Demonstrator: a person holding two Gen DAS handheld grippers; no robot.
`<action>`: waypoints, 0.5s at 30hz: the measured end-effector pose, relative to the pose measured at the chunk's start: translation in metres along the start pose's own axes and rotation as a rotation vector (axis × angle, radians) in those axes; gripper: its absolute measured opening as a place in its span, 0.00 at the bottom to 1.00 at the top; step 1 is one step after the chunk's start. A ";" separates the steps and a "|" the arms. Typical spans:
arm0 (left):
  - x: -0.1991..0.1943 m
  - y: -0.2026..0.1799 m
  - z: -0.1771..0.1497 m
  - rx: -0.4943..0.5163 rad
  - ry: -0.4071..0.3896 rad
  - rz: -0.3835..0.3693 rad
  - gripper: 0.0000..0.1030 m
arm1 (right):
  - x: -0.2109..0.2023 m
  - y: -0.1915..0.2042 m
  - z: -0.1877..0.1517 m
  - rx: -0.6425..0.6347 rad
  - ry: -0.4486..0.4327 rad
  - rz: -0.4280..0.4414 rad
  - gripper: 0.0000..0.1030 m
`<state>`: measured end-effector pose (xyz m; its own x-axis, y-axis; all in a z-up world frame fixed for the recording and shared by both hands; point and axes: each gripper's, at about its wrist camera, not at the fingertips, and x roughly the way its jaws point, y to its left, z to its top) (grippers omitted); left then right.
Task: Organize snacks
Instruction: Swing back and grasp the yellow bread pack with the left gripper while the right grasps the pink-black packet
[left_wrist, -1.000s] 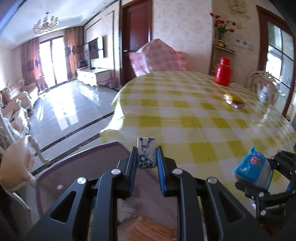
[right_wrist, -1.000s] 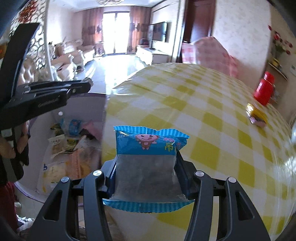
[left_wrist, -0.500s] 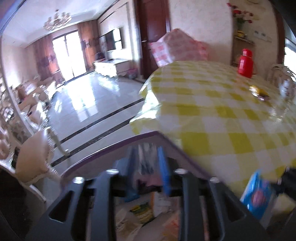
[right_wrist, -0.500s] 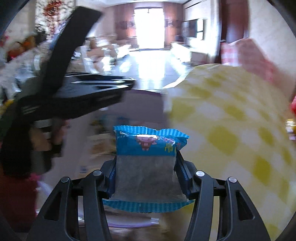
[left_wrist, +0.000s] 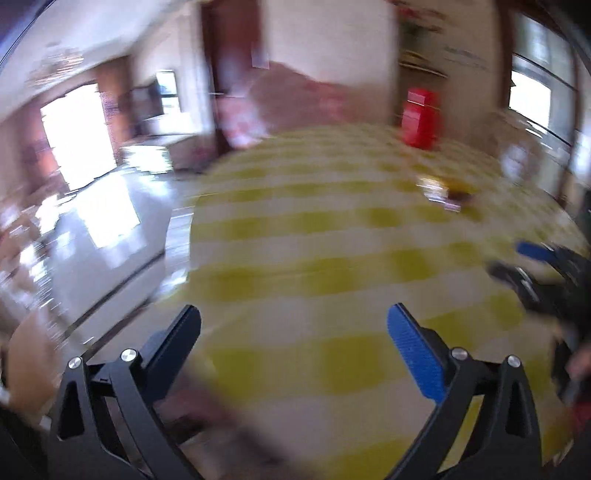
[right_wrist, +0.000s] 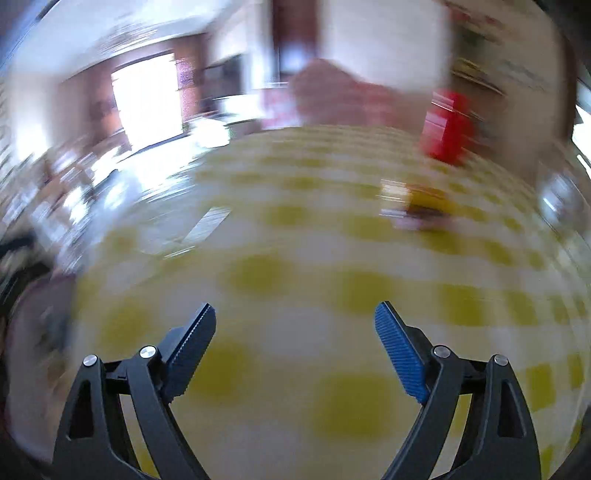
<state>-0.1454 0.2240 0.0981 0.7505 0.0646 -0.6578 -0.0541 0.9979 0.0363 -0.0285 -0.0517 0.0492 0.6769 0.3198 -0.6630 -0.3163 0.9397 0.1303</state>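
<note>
**Both grippers spread wide and empty over the checked table**

Your left gripper (left_wrist: 293, 323) has its jaws spread wide with nothing between them, above the near edge of the yellow-checked tablecloth (left_wrist: 332, 236). Your right gripper (right_wrist: 295, 319) is just as wide and just as empty, out over the cloth. From the left wrist view you can see the right gripper off to your right, blurred. The one snack packet (right_wrist: 424, 210) you can see lies on the cloth ahead of the right gripper and to its right, well apart from both; it is yellow and dark, too blurred to name. Beyond it stands a red flask (right_wrist: 448, 131).
</note>
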 end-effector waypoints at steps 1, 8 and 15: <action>0.019 -0.018 0.012 0.029 0.020 -0.089 0.98 | 0.014 -0.025 0.008 0.073 0.019 -0.003 0.83; 0.123 -0.084 0.073 0.067 0.050 -0.163 0.98 | 0.109 -0.116 0.059 0.335 0.112 -0.056 0.77; 0.192 -0.114 0.140 0.109 0.023 -0.157 0.98 | 0.171 -0.095 0.103 0.212 0.152 -0.193 0.70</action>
<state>0.0973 0.1240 0.0726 0.7285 -0.0910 -0.6789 0.1352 0.9907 0.0123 0.1860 -0.0734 -0.0004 0.5990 0.1263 -0.7907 -0.0357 0.9907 0.1312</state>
